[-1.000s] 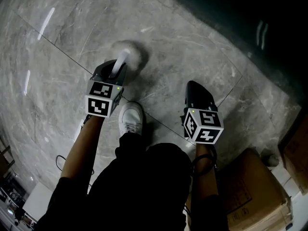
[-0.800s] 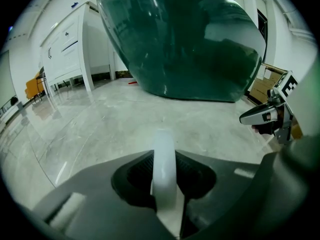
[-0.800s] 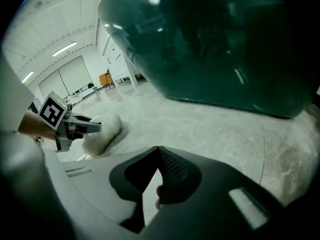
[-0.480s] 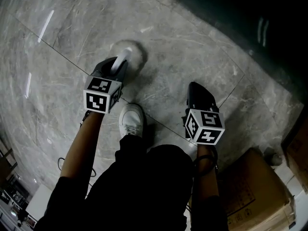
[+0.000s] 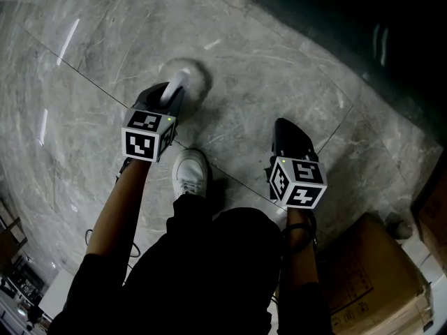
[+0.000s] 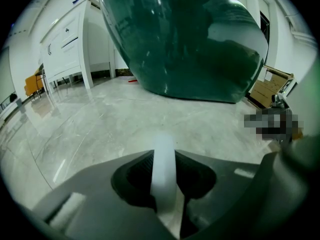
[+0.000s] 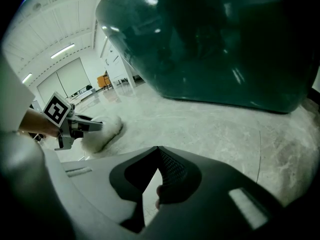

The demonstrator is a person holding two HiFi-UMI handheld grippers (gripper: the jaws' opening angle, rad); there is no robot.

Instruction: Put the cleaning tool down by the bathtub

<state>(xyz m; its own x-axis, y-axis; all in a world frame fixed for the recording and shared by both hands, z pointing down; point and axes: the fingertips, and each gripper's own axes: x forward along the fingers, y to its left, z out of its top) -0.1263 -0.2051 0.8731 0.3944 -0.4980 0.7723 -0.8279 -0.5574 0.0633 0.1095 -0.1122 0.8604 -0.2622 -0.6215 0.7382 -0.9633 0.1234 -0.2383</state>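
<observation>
Bathtub [image 5: 349,19] is cut off at the far right, just a dark, glossy green curve. Left tongs [image 5: 172,93] are clamped on the cleaning tool [image 5: 183,75] by its smooth white handle. Its fluffy pale head hangs low over the grey marble floor [image 5: 91,54], near the tub. Right tongs [image 5: 283,128] are tips together, nothing between.

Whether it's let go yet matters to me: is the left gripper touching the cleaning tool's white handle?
Touching. The left gripper view shows the left gripper with jaws closed against both sides of the white handle, no gap.
</observation>
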